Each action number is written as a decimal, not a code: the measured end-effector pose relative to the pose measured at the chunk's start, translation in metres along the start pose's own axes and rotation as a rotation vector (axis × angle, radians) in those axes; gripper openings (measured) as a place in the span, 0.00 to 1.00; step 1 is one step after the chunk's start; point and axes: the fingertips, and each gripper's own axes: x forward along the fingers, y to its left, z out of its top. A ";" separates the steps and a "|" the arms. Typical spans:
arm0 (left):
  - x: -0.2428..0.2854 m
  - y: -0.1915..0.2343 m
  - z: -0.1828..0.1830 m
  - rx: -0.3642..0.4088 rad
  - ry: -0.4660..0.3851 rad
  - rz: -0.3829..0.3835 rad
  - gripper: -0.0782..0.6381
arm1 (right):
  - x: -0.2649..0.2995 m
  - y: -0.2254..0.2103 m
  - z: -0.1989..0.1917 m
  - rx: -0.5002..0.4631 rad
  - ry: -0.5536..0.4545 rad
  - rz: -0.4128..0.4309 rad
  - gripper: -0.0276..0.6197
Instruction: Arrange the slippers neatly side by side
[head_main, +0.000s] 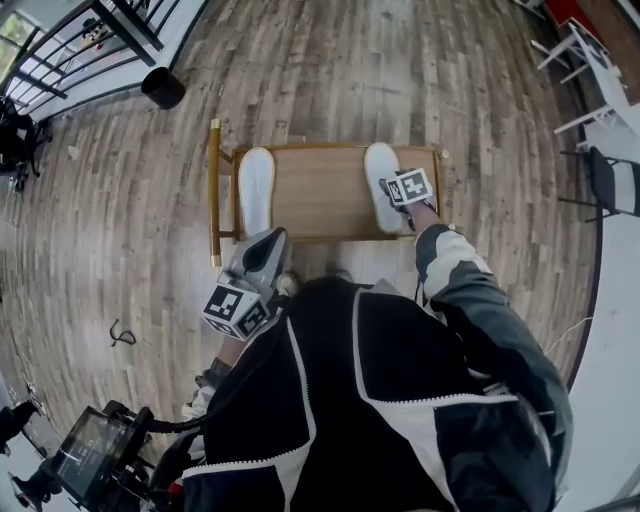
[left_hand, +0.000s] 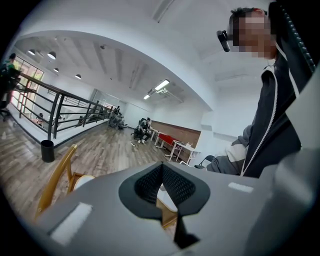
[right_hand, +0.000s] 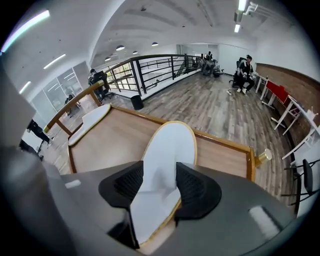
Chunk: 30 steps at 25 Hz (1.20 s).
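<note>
Reaching for the first slipper (right_hand: 170, 145).
The right gripper (right_hand: 159, 186) straddled it, released; next it likely needed clenching, then carrying leftward beside the other slipper (head_main: 256, 188). The left gripper (left_hand: 161, 187) hung clenched, empty.

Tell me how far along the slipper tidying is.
Done: nothing yet; the left slipper and right slipper lie at opposite ends of the table, far apart. In hand: the right tongs stand open astride the right slipper, not closed on it. The left tongs are shut and empty. To do: grip it and set it beside the other.
</note>
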 end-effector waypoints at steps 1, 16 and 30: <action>-0.001 0.001 0.000 -0.003 0.002 0.007 0.13 | 0.005 -0.001 -0.003 -0.001 0.023 -0.004 0.36; -0.001 0.000 -0.003 0.032 0.012 -0.024 0.13 | -0.011 0.004 -0.004 0.085 -0.060 0.006 0.08; 0.018 -0.029 0.004 0.058 -0.009 -0.167 0.13 | -0.156 0.084 0.047 0.134 -0.544 0.169 0.08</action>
